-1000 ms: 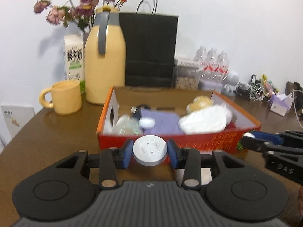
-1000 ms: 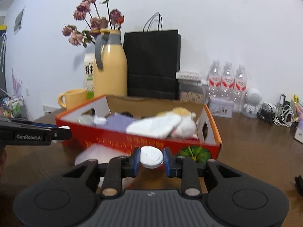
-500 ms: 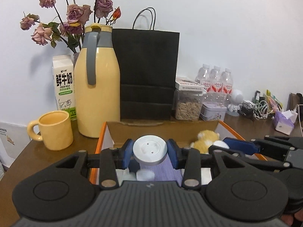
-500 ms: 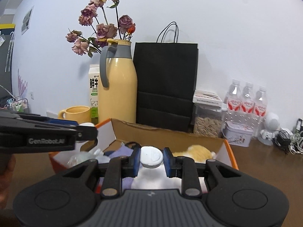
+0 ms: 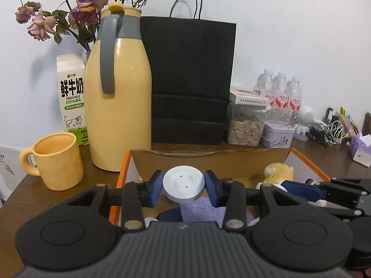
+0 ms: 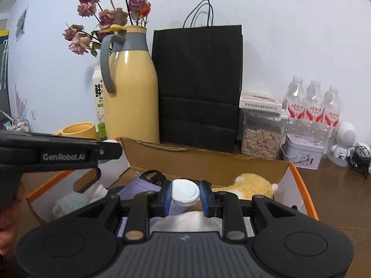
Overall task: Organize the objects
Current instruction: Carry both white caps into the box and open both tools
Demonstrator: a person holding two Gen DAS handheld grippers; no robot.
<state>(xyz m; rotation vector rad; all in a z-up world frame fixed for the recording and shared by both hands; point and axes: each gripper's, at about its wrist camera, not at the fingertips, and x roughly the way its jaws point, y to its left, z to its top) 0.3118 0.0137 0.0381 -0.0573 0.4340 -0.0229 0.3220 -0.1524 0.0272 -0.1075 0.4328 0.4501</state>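
Left wrist view shows the left hand-held gripper (image 5: 183,186) clenched on a grey round disc (image 5: 183,184), its blue pads pressing the rim from both sides, poised over the near part of the orange-edged cardboard box (image 5: 209,156). In the right wrist view, the right hand-held gripper (image 6: 186,193) grasps a smaller white cap (image 6: 186,191) the same way, above a purple cloth (image 6: 139,188) and close to a yellow plush toy (image 6: 252,186) lying in the box.

Both pieces are held only by thin rims, so a slight tilt or loosening could let either slip out early and roll; the disc, nearer the box's orange edge, might land on the bench (image 5: 44,197) instead of inside. The two tools work side by side over one box, with the right one's fingers just beside the left, and a careless sideways move could knock them together and jar a grip loose. Dropped from this height onto soft, uneven contents, a round piece could bounce or slide under the cloth. Pushing further forward risks nudging the yellow jug (image 5: 118,106) or the mug (image 5: 56,161) standing close to the box.
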